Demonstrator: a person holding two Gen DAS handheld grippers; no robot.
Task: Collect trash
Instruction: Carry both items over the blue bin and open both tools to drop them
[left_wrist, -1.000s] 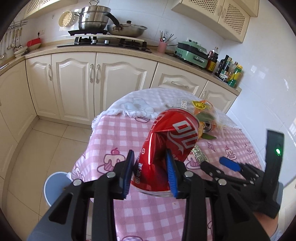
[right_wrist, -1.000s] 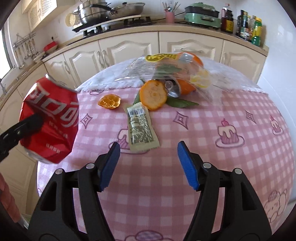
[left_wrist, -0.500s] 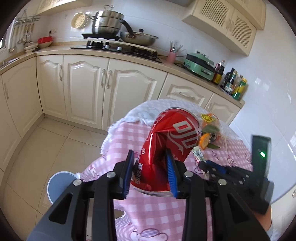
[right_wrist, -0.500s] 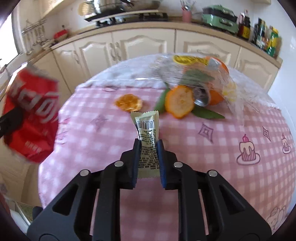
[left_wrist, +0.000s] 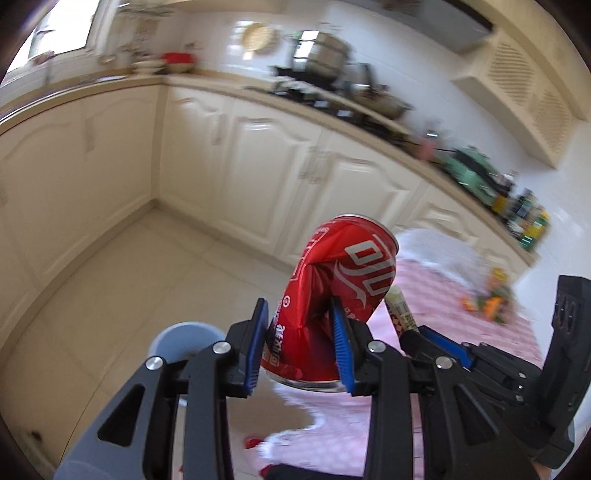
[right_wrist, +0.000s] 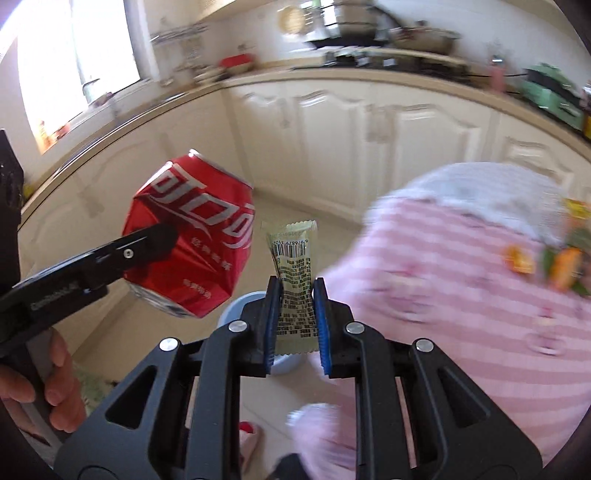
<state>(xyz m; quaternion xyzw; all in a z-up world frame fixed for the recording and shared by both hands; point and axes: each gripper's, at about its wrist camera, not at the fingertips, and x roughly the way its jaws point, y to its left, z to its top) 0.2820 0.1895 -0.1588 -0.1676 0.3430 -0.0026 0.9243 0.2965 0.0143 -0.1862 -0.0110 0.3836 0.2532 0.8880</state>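
The left gripper (left_wrist: 299, 343) is clamping a crushed red can (left_wrist: 332, 306); the right gripper (right_wrist: 295, 325), nearly shut, is pinching a pale snack wrapper (right_wrist: 295, 273). Both are hanging just above the blue bin (left_wrist: 184, 339), likely for dropping.

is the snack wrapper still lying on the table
No, the snack wrapper is clamped in the right gripper, held off the table above the bin.

Bright daylight floods in from the window (right_wrist: 74, 55), which is blown out to white. Heavy motion blur smears the cabinets (left_wrist: 258, 177), counter and pink tablecloth (right_wrist: 461, 277). Fisheye bending curves the edges; corners vignette black. Close-up objects stay sharp.
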